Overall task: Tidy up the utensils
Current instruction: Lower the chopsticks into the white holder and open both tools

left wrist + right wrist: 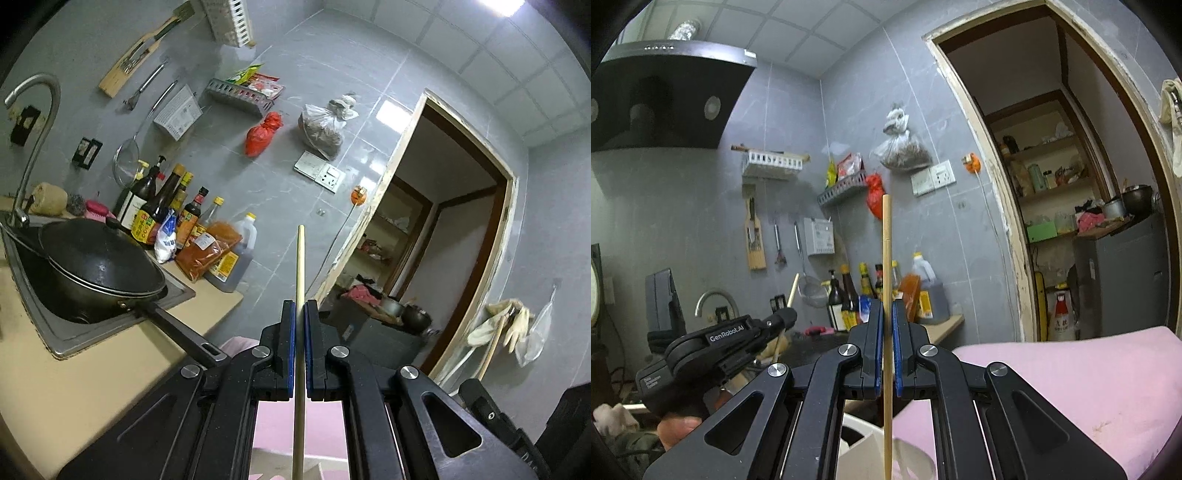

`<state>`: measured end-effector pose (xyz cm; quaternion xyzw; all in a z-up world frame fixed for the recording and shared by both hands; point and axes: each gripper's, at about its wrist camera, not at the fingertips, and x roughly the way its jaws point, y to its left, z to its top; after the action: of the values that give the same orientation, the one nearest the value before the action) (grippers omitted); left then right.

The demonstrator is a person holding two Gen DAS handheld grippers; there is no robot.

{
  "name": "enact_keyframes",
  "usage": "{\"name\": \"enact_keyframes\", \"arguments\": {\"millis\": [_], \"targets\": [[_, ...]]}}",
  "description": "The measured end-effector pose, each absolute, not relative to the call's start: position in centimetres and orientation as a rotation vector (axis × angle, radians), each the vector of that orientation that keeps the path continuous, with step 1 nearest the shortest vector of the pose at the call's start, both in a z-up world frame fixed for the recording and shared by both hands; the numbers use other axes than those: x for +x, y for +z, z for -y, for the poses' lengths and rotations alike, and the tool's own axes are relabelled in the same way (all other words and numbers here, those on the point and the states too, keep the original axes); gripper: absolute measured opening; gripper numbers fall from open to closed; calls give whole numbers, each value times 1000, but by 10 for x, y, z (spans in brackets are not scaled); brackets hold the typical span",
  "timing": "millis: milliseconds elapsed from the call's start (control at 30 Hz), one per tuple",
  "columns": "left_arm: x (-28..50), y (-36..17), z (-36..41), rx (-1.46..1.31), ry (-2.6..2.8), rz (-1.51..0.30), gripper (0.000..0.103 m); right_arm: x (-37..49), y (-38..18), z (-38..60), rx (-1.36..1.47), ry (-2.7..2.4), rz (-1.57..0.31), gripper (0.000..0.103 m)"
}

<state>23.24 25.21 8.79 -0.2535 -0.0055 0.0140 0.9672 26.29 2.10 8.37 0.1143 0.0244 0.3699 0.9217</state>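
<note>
While both grippers are pointing up toward the grey tiled wall, each is pinching one wooden chopstick; two chopsticks are showing in all, one per claw. The left gripper is pressing its blue pads tight on the left chopstick, which is running straight up past the fingertips with its tip ending in front of bare wall tile; open space is lying to its right toward the doorway. To its left a black wok is sitting in the sink, its handle reaching over the counter edge toward the gripper; one faucet is rising behind. The right gripper is squeezing the right chopstick, upright, tip standing in front of the red bag; a pink surface is lying just beside it on the right. In the right wrist view the left gripper is also appearing at lower left, well apart, its chopstick slanting. Roughly seven or eight bottles are crowding the counter's far end; exact count is unclear.
</note>
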Motion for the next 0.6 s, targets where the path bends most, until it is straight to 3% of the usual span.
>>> {"name": "enact_keyframes", "arguments": {"millis": [467, 600], "targets": [[217, 67, -220, -370, 27, -161, 4, 263, 72, -14, 200, 778, -208, 6], [215, 66, -221, -396, 10, -206, 6, 258, 75, -8, 211, 778, -199, 16]]}}
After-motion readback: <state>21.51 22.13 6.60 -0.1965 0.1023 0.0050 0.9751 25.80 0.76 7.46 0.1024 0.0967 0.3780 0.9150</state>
